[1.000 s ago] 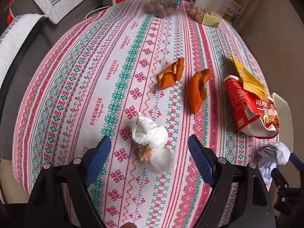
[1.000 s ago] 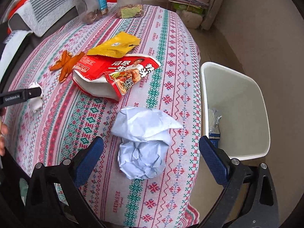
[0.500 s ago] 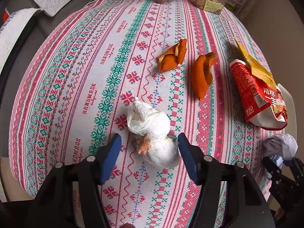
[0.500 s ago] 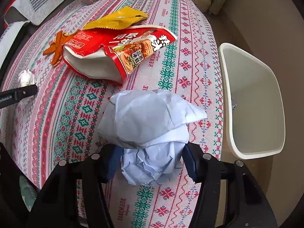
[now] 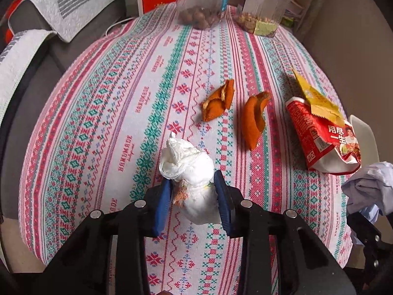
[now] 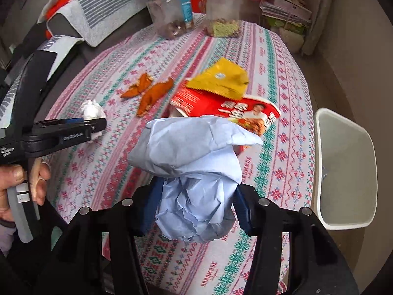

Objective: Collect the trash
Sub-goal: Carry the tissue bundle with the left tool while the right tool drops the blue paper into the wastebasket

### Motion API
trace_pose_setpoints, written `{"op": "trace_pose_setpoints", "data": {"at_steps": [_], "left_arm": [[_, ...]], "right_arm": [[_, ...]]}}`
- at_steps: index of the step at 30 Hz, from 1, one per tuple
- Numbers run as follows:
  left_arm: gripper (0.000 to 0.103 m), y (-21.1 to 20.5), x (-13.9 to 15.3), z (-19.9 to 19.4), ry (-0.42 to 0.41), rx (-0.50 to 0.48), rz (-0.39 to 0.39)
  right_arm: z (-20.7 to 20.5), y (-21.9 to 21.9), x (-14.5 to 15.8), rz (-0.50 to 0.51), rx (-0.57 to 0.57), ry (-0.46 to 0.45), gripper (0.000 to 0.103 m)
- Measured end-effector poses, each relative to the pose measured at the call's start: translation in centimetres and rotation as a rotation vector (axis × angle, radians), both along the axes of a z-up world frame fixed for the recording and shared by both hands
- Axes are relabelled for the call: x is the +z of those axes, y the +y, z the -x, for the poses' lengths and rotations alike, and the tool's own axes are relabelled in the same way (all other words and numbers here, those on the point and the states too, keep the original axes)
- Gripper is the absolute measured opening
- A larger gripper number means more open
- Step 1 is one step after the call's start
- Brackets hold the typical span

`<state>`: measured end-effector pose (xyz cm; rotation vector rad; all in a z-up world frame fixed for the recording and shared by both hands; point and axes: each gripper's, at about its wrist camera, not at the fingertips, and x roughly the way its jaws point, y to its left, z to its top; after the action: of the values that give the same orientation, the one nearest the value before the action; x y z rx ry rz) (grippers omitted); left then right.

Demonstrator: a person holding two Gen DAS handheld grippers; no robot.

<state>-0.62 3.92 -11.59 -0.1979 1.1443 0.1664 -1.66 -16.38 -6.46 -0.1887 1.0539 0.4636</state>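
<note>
The table (image 5: 103, 113) carries scattered trash; a white bin (image 6: 343, 172) waits beside its right edge. The right tongs (image 6: 196, 209) are closing on crumpled blue paper (image 6: 194, 172), apparently bin-bound. The left tongs (image 5: 194, 201) are closing on a white tissue wad (image 5: 189, 169) near the table's front edge.

Left gripper (image 5: 192, 202) jaws closing, from wide open to pressing white tissue wad (image 5: 189, 172), lower centre. Right gripper (image 6: 196, 211) jaws closing on blue crumpled paper (image 6: 194, 172), now raised off bench (image 6: 282, 78).

Crumpled blue paper (image 6: 194, 172) hides the red wrapper's (image 6: 221, 103) near end.
</note>
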Motion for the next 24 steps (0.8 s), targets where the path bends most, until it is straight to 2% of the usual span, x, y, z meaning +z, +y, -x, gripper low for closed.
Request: {"op": "trace_pose_setpoints", "data": {"at_steps": [6, 13, 18, 24], "left_arm": [[0.035, 1.2, 1.6, -0.1, -0.063, 0.03, -0.024], [0.035, 2.6, 3.0, -0.2, -0.118, 0.066, -0.014], [0.035, 2.5, 4.7, -1.0, -0.175, 0.064, -0.052], [0.035, 1.3, 8.2, -2.5, -0.27, 0.03, -0.118]], "right_arm": [[-1.1, 1.5, 2.8, -0.062, 0.0, -0.096, 0.051], [-2.7, 2.4, 4.1, -0.089, -0.042, -0.163, 0.051], [-3.8, 2.5, 5.3, -0.118, -0.082, -0.215, 0.051], [-5.3, 2.3, 6.9, -0.129, -0.127, -0.301, 0.051]]}}
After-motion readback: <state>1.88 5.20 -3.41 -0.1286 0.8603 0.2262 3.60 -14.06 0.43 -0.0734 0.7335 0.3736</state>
